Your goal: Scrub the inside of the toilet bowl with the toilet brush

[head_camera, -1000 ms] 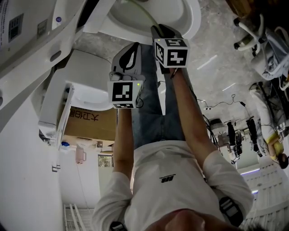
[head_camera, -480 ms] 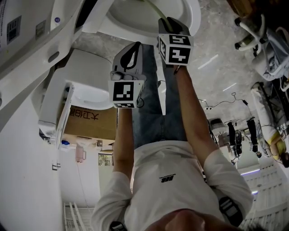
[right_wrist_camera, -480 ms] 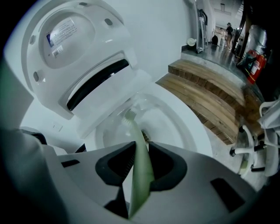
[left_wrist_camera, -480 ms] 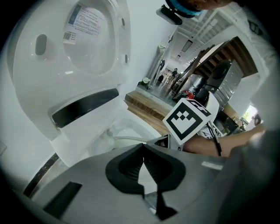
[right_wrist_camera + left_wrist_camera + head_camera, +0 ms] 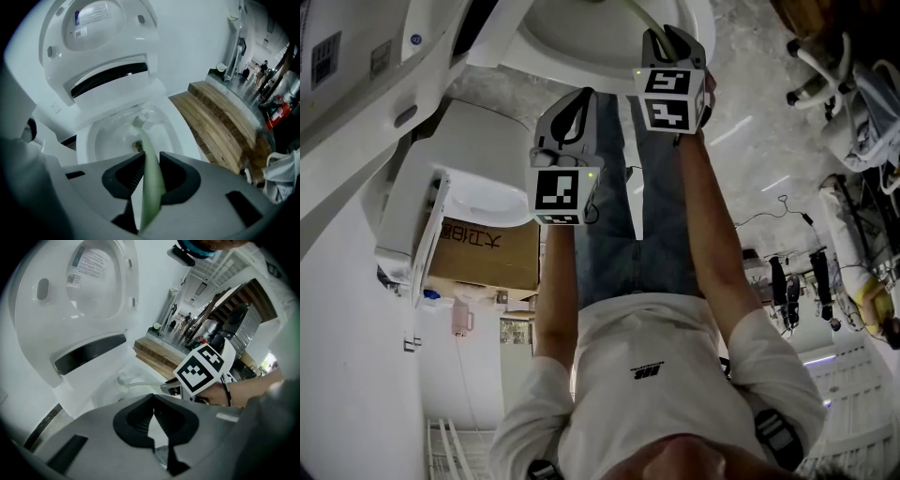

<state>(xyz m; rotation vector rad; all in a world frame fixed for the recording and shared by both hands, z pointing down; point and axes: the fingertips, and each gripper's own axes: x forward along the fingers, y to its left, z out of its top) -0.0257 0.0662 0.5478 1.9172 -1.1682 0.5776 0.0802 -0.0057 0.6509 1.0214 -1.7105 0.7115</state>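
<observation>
The white toilet bowl (image 5: 581, 47) lies at the top of the head view, its lid (image 5: 93, 33) raised. My right gripper (image 5: 664, 37) hangs over the bowl's rim, shut on the pale green toilet brush handle (image 5: 151, 183). The brush head (image 5: 138, 123) is down inside the bowl (image 5: 108, 140), near the drain. My left gripper (image 5: 570, 108) is held lower and to the left, outside the bowl, with its jaws shut on nothing (image 5: 153, 401). From the left gripper view I see the brush (image 5: 136, 384) reaching into the bowl and the right gripper's marker cube (image 5: 201, 369).
A second white fixture (image 5: 478, 178) and a cardboard box (image 5: 483, 253) stand at the left. A wooden platform (image 5: 220, 126) runs beside the toilet. Cables (image 5: 759, 220) and equipment (image 5: 853, 84) lie on the floor at the right. The person's legs (image 5: 619, 216) are between the grippers.
My right gripper has moved right and farther over the bowl with the brush in it. The left gripper has stayed put.
</observation>
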